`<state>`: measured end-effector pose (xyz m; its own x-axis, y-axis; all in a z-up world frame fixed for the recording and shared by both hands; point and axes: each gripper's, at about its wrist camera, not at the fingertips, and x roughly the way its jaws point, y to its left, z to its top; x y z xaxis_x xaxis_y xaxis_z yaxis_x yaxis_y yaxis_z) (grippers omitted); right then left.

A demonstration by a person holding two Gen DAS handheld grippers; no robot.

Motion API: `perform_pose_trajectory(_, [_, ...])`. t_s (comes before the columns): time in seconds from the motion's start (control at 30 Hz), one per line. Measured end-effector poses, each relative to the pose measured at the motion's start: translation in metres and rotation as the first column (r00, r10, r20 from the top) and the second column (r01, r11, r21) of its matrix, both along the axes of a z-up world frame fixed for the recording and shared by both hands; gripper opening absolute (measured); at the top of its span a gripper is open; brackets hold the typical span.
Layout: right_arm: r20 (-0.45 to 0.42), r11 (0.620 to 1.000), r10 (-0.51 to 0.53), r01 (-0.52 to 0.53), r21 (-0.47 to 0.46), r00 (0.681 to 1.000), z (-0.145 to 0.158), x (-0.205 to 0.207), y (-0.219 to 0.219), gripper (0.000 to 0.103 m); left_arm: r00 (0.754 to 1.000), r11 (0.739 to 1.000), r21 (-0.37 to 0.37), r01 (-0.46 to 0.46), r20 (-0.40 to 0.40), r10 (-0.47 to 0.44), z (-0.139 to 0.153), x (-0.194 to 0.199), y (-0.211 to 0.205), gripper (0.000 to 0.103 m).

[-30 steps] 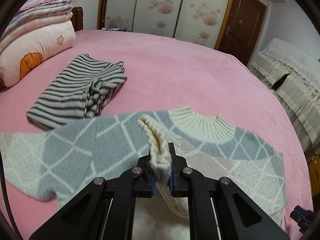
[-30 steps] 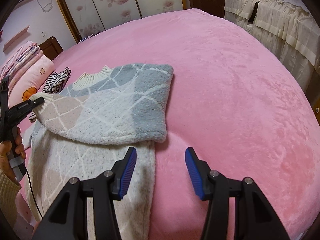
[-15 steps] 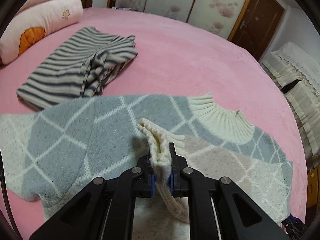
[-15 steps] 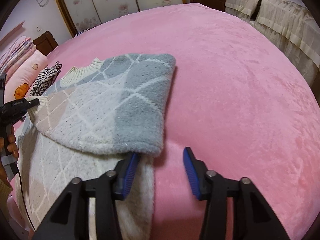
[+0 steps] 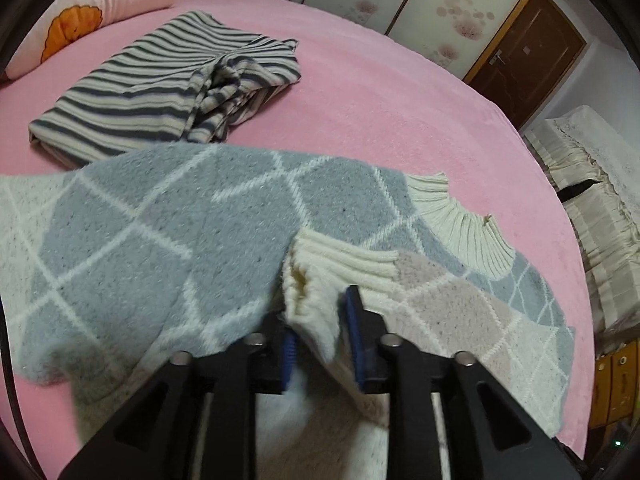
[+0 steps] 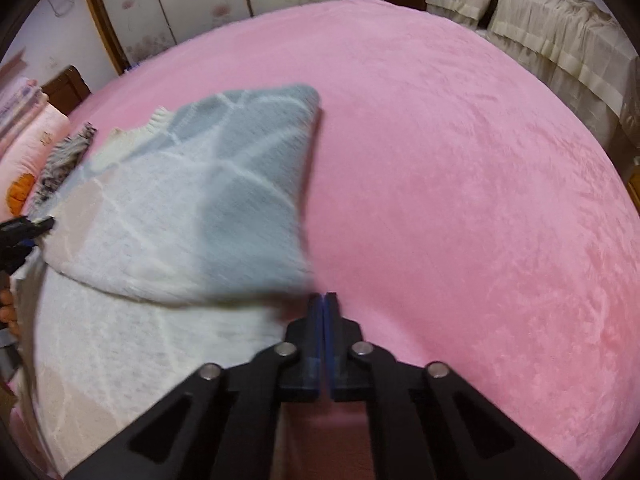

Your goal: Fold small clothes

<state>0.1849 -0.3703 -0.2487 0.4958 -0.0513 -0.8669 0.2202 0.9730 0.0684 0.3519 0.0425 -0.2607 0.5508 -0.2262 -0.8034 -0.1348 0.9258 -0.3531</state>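
A grey, cream and beige diamond-pattern sweater (image 5: 160, 248) lies spread on the pink bed (image 5: 400, 100), its ribbed collar (image 5: 464, 228) to the right. One sleeve is folded across the body, and its cream cuff (image 5: 344, 260) rests on the chest. My left gripper (image 5: 320, 320) straddles that cuff; its jaws are opening and the cuff sags loose between the blue pads. In the right wrist view my right gripper (image 6: 323, 298) is shut, pads together, at the sweater's (image 6: 200, 208) right edge beside the folded sleeve. No cloth shows between its pads. The left gripper (image 6: 28, 228) appears at far left.
A folded grey-and-cream striped garment (image 5: 160, 92) lies beyond the sweater. A pink pillow (image 5: 100, 12) with an orange print sits at the back left. Bare pink bed (image 6: 460, 180) stretches right of the sweater. Cream-draped furniture (image 6: 560, 40) stands past the bed.
The left gripper sank toward the sweater with the cuff, then its jaws parted from it. The right gripper came down at the sweater's edge and closed fully.
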Motion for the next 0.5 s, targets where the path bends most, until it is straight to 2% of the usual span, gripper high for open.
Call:
perform_pose_trajectory(0.1, [-0.002, 1.000, -0.016, 0.016, 0.020, 1.000, 0.005, -0.005, -0.006, 0.000, 0.999, 0.999, -0.018, -0.035, -0.003, 0.035, 0.009, -0.006, 0.014, 0.029])
perform_pose_trajectory(0.2, [0.027, 1.000, -0.026, 0.026, 0.006, 0.999, 0.018, -0.014, -0.006, 0.000, 0.997, 0.995, 0.047, -0.083, 0.013, 0.082, 0.024, -0.013, 0.024, 0.030])
perform_pose_trajectory(0.3, [0.054, 1.000, -0.013, 0.012, 0.022, 0.998, 0.035, -0.019, -0.004, 0.001, 0.998, 0.995, 0.083, -0.053, 0.033, 0.050, 0.038, -0.019, 0.020, 0.031])
perform_pose_trajectory(0.37, [0.067, 1.000, -0.006, 0.004, 0.025, 0.998, 0.044, -0.018, 0.000, 0.004, 0.999, 0.996, 0.087, -0.017, 0.043, 0.013, 0.046, -0.020, 0.012, 0.039])
perform_pose_trajectory(0.4, [0.069, 1.000, -0.002, 0.001, 0.027, 0.998, 0.048, -0.016, 0.002, 0.015, 0.999, 0.996, 0.090, -0.001, 0.046, -0.003, 0.050, -0.022, 0.006, 0.044])
perform_pose_trajectory(0.43, [0.074, 1.000, 0.003, -0.005, 0.027, 0.997, 0.053, -0.012, 0.006, 0.031, 0.999, 0.996, 0.093, 0.008, 0.052, -0.013, 0.052, -0.024, 0.002, 0.053])
perform_pose_trajectory(0.47, [0.084, 1.000, 0.004, -0.006, 0.021, 0.996, 0.057, -0.008, 0.009, 0.038, 0.998, 0.995, 0.095, 0.016, 0.062, -0.022, 0.055, -0.026, -0.003, 0.058])
perform_pose_trajectory(0.5, [0.099, 1.000, 0.007, -0.008, 0.012, 0.995, 0.061, -0.005, 0.013, 0.044, 0.997, 0.995, 0.095, 0.027, 0.074, -0.034, 0.057, -0.027, -0.010, 0.059])
